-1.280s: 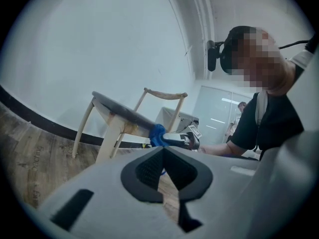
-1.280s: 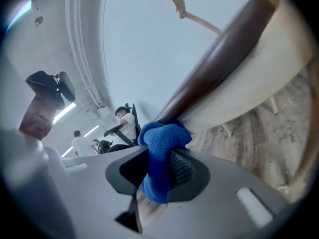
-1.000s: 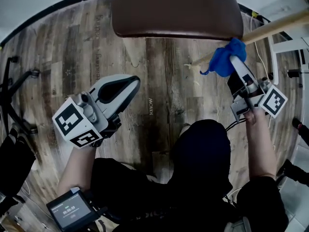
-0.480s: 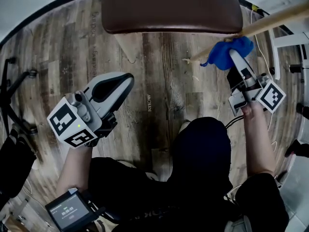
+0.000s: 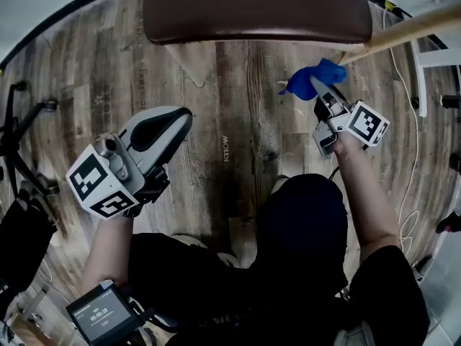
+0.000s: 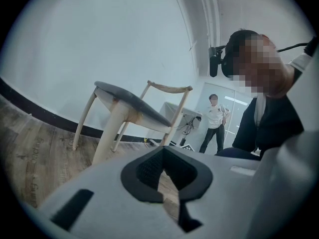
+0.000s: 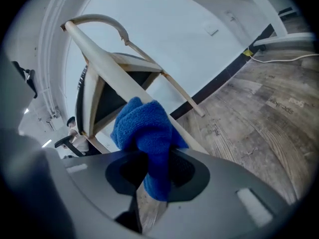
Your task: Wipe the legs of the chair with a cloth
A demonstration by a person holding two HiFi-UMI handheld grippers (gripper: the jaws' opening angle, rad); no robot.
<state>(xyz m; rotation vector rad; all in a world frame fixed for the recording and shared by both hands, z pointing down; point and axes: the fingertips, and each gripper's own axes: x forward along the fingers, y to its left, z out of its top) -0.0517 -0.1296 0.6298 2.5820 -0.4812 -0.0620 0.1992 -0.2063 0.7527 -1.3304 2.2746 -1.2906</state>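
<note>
The chair, with its brown seat (image 5: 252, 9), stands in front of me, and one pale wooden leg (image 5: 403, 31) slants down from the upper right. My right gripper (image 5: 319, 91) is shut on a blue cloth (image 5: 311, 78) and presses it against the lower end of that leg. In the right gripper view the bunched cloth (image 7: 143, 128) sits between the jaws, resting on the leg (image 7: 107, 66). My left gripper (image 5: 176, 120) hovers over the floor to the left, shut and empty. The left gripper view shows the chair (image 6: 130, 103) from the side, well away from the jaws.
Wood-plank floor lies all around. A black office-chair base (image 5: 21, 143) is at the left edge. A white cable (image 5: 412, 157) and a white frame (image 5: 436, 56) are at the right. A person (image 6: 214, 116) stands in the background beyond the chair.
My right gripper has slid the blue cloth down and to the left along the slanted leg, reaching its lower end. The left gripper has barely moved.
</note>
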